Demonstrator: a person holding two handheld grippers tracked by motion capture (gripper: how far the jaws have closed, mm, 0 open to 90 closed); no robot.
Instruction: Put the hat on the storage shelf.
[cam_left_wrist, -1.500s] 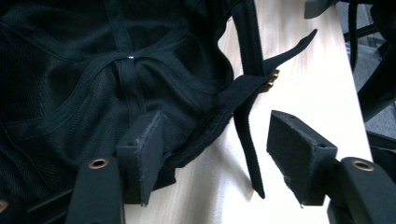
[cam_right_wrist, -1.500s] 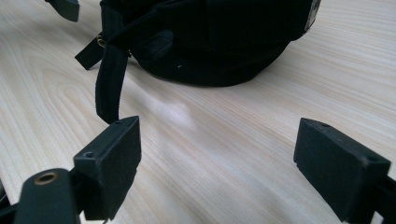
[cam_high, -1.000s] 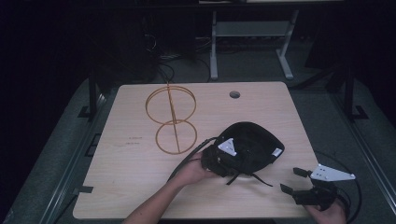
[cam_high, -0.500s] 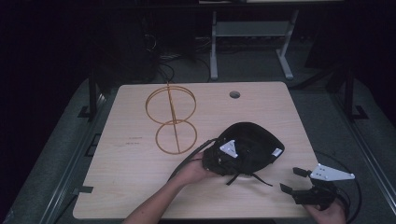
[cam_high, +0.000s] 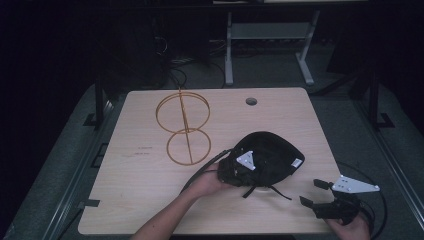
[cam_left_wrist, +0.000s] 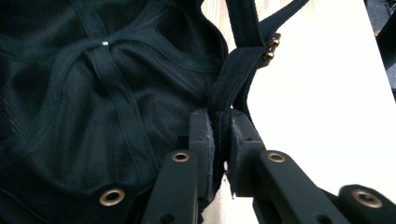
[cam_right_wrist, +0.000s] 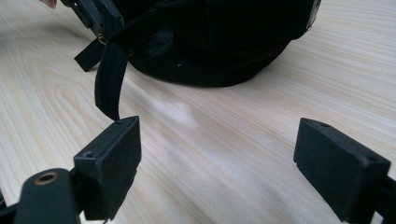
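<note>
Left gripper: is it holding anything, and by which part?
Yes. The left gripper has just closed on the black cap, pinching the back edge beside its strap. The right gripper is open and holds nothing.

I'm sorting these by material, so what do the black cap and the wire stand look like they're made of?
Cap: looks like matte black woven fabric; the left gripper view shows stitched seam tape, fine weave and brass-coloured eyelets inside. Wire stand: thin rigid rings on a straight rod with a gold or copper tint, probably coated metal wire, though it is too small to be sure.

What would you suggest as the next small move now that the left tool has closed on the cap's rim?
Probably lift the cap slightly: the left tool has just closed on its back rim, while the right tool waits open nearby.
</note>
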